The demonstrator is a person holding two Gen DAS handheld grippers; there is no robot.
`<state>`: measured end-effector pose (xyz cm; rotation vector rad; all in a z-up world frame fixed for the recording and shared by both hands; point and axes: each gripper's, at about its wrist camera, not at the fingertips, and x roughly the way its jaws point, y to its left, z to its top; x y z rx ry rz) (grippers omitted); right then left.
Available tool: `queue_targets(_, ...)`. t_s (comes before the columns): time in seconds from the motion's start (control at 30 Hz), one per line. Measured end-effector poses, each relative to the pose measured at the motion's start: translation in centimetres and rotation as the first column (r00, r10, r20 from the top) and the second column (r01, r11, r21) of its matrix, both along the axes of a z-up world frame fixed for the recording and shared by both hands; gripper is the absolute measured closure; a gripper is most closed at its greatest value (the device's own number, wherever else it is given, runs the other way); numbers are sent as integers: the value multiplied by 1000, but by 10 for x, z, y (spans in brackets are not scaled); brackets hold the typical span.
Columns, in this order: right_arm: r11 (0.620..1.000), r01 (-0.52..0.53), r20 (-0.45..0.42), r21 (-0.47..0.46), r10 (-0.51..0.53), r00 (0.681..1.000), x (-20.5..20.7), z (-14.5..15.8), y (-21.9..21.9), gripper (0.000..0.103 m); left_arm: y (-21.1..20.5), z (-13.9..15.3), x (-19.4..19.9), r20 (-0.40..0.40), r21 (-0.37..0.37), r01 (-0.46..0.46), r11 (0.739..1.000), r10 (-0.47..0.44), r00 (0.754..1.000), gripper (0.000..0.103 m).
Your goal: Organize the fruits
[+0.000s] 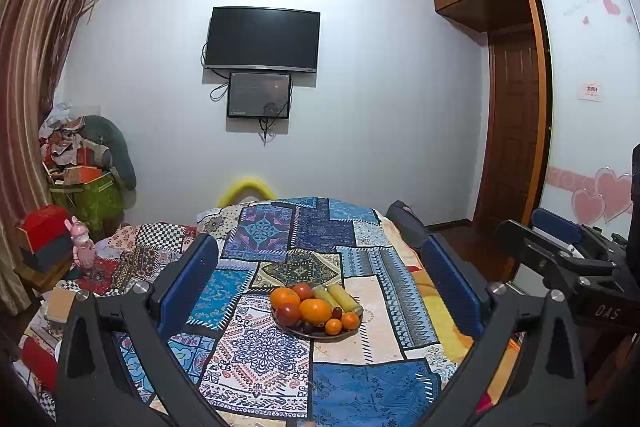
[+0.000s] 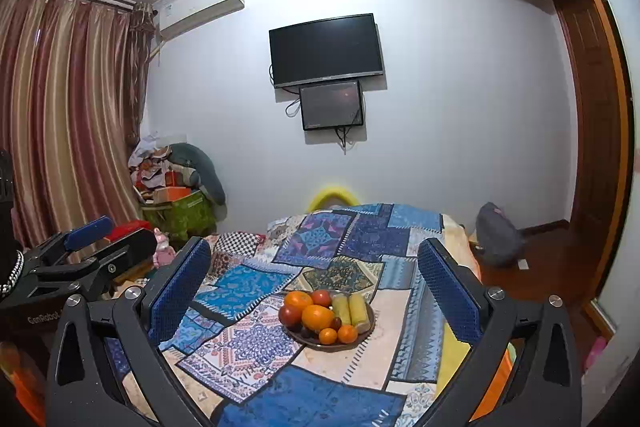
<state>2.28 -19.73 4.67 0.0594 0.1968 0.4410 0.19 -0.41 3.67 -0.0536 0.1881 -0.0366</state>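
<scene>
A: Left gripper first: its blue-padded fingers are spread wide with nothing between them, held above the patchwork cloth. Ahead sits the plate, heaped with oranges, tomatoes and corn.

B: And the right wrist view?

A: Right gripper is also spread and empty. The same plate lies on the cloth between its fingers in the view, well ahead of them. The left gripper shows at the left edge.
</scene>
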Motion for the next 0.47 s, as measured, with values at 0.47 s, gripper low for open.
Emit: queue_targets(0.47,1000,-2,5,2,2,1000,1,0,0,0,-2,0,-1,5,13,-2,1000,2,1000,0)
